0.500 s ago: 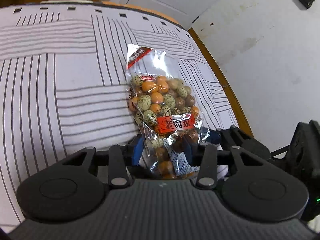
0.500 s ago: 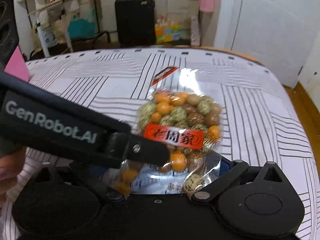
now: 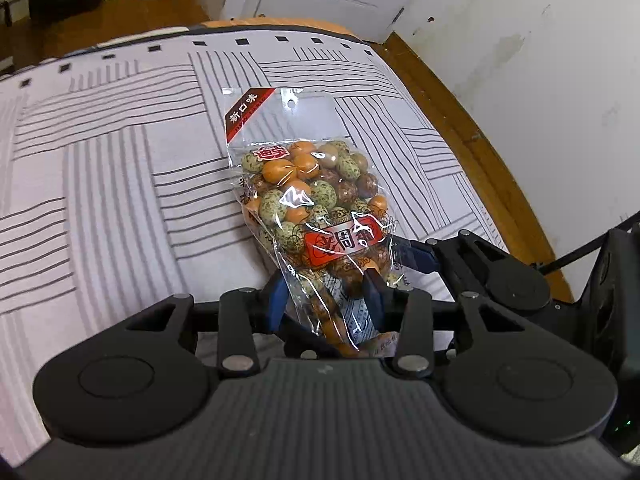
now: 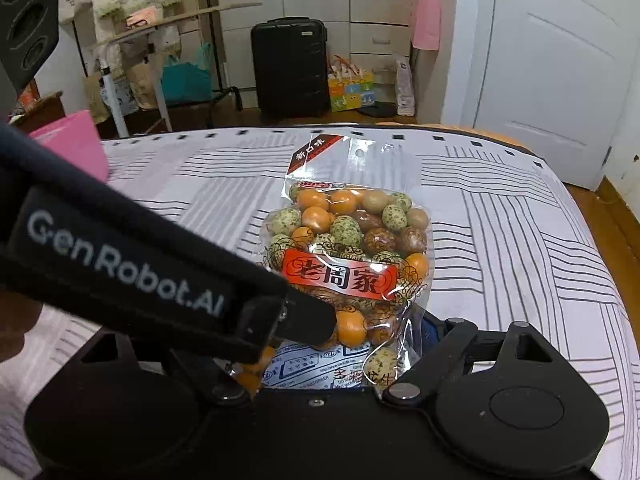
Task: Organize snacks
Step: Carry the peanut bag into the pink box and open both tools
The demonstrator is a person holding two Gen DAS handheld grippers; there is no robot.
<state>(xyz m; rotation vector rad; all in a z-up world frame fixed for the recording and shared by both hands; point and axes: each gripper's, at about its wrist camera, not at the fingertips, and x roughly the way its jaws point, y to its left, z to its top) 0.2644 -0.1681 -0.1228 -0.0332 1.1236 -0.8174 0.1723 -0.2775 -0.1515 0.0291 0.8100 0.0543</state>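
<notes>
The clear snack bag [image 3: 316, 216] of coated nuts is pinched at its lower end between the blue pads of the left gripper [image 3: 326, 294], its top leaning out over the striped bedspread [image 3: 120, 184]. The right gripper [image 4: 340, 354] is seen closing, wide apart around the bag's bottom edge, with no pressing visible. Open bedspread lies left and ahead; the wooden edge [image 3: 476, 136] and wall [image 3: 540, 80] stand close on the right.

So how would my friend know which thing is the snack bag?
Find the striped sheet on the bed. Above it is a clear snack bag of orange, speckled green and brown balls, pinched low by the left gripper. Only it has a red label.
</notes>
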